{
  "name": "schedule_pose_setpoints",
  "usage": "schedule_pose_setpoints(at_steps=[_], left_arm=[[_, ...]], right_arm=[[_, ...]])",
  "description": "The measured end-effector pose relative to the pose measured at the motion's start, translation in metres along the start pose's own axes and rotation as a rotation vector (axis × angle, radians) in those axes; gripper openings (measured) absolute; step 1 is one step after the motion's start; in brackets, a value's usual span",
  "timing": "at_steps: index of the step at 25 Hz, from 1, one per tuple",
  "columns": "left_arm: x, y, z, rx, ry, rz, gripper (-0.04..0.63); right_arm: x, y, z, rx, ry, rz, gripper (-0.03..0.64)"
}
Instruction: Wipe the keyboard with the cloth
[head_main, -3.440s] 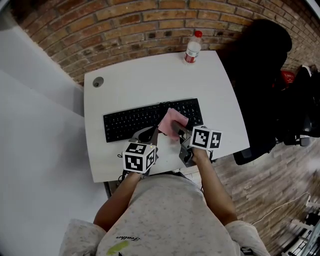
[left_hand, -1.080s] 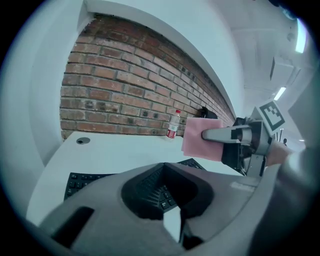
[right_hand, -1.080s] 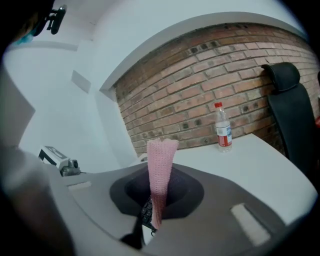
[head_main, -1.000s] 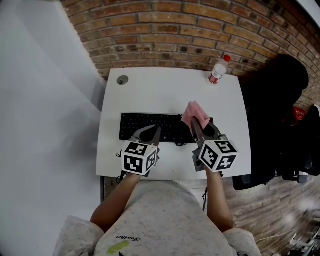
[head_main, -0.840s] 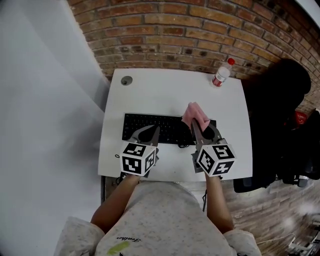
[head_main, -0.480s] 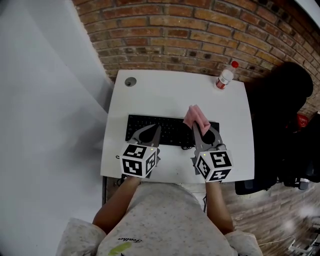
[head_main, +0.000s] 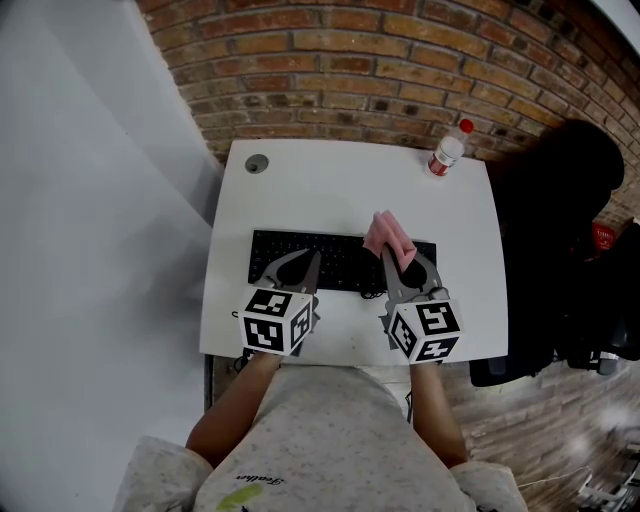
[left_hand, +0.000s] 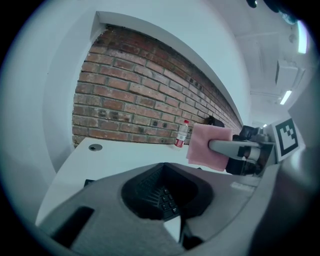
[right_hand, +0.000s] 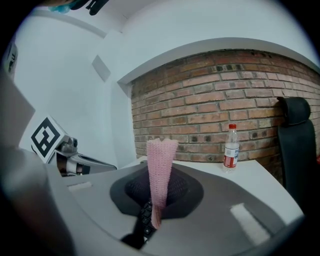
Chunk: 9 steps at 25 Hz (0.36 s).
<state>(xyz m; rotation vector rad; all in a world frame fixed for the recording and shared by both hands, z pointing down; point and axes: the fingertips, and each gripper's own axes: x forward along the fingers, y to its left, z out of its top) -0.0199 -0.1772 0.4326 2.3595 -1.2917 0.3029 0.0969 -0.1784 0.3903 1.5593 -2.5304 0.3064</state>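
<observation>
Change: the pink cloth (head_main: 388, 237) has left the middle keys, where it lay pressed, and now rides bunched over the keyboard's right end.
Left gripper (head_main: 312, 262): jaws closed on nothing, tips over the keyboard's near edge, left of centre.
Black keyboard (head_main: 300, 255): long axis runs left to right across the white desk (head_main: 340, 180); most keys lie to the left of the cloth.
Cloth: knitted, folded into a narrow upright strip, its lower end near the keys; contact is unclear.
Right gripper (head_main: 392, 258): jaws clamped on the cloth's lower part; it is the nearer tool for any stroke.
Next move, judged: lower the cloth and sweep leftward along the keyboard's length.
</observation>
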Motion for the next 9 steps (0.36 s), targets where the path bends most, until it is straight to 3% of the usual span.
schedule_pose_setpoints(at_steps=[9], left_arm=[[0.0068, -0.0051, -0.0008, 0.002, 0.01, -0.012, -0.006]], right_arm=[[0.0005, -0.0047, -0.0034, 0.007, 0.013, 0.002, 0.023]])
